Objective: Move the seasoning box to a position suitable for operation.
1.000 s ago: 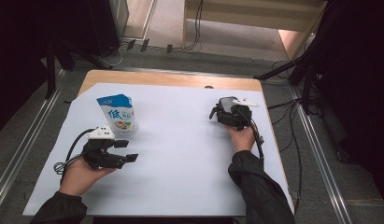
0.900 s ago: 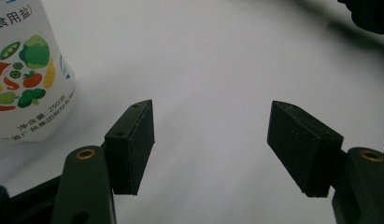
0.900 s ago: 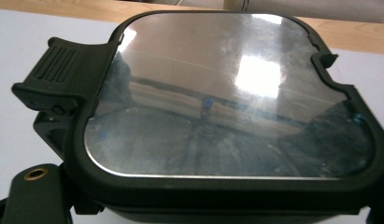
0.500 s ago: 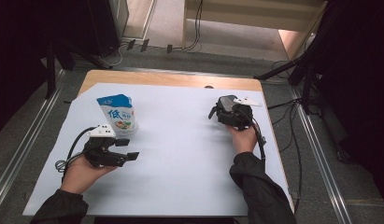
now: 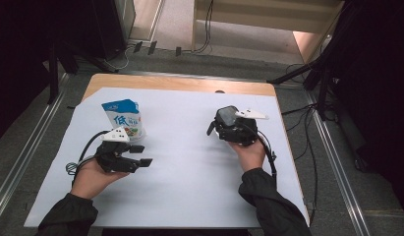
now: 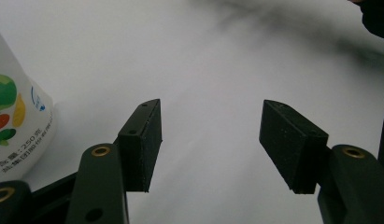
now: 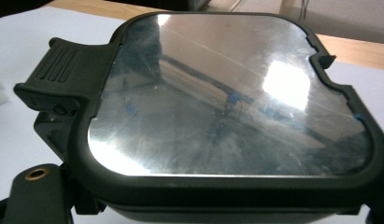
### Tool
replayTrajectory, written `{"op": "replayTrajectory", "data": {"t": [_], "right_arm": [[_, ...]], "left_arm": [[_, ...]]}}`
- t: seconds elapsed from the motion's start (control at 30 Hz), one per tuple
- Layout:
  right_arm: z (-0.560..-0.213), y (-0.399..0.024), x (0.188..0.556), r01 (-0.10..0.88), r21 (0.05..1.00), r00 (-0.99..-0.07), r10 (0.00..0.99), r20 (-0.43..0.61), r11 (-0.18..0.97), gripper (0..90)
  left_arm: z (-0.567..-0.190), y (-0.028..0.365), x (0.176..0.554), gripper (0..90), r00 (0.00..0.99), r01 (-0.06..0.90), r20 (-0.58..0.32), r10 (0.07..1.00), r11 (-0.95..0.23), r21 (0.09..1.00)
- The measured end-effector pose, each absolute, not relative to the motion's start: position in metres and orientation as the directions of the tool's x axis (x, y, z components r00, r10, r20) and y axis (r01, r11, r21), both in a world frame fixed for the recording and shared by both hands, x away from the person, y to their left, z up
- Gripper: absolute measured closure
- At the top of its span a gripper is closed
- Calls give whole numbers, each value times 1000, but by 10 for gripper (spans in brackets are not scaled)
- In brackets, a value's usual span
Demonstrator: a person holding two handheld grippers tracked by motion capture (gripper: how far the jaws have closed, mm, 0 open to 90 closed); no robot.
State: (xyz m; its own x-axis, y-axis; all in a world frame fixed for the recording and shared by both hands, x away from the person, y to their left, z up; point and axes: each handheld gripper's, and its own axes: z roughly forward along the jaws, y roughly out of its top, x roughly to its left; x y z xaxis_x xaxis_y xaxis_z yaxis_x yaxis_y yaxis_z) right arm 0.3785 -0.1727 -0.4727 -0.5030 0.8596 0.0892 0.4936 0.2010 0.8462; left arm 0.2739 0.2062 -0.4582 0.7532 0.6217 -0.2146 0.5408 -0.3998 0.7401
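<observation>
My right gripper (image 5: 224, 127) pinches a dark lidded box (image 7: 227, 107) with a shiny metal top, keeping it level and clear of the white sheet (image 5: 189, 162) so I can carry it. My left gripper (image 5: 140, 155) rests low on the sheet, its jaws spread with nothing between them and just now narrowing. The milk carton (image 5: 125, 118) stands upright just beside its left jaw, ready to be taken.

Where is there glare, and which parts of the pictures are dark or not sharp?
Right gripper view: bright glare and reflections on the dark box's shiny lid. Left gripper view: the carton at the edge is blurred, and soft shadows cross the white sheet. High view: the floor around the table is very dark.
</observation>
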Motion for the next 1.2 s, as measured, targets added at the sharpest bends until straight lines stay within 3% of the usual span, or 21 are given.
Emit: {"op": "replayTrajectory", "data": {"t": [0.53, 1.2], "right_arm": [[-473, -143, 340, 475, 842, -595, 798, 94, 255, 159], [-496, -92, 326, 462, 818, -688, 721, 87, 342, 159]], "left_arm": [[-459, 196, 288, 400, 770, 534, -228, 596, -408, 740], [-461, 197, 293, 404, 751, 552, -240, 615, -386, 739]]}}
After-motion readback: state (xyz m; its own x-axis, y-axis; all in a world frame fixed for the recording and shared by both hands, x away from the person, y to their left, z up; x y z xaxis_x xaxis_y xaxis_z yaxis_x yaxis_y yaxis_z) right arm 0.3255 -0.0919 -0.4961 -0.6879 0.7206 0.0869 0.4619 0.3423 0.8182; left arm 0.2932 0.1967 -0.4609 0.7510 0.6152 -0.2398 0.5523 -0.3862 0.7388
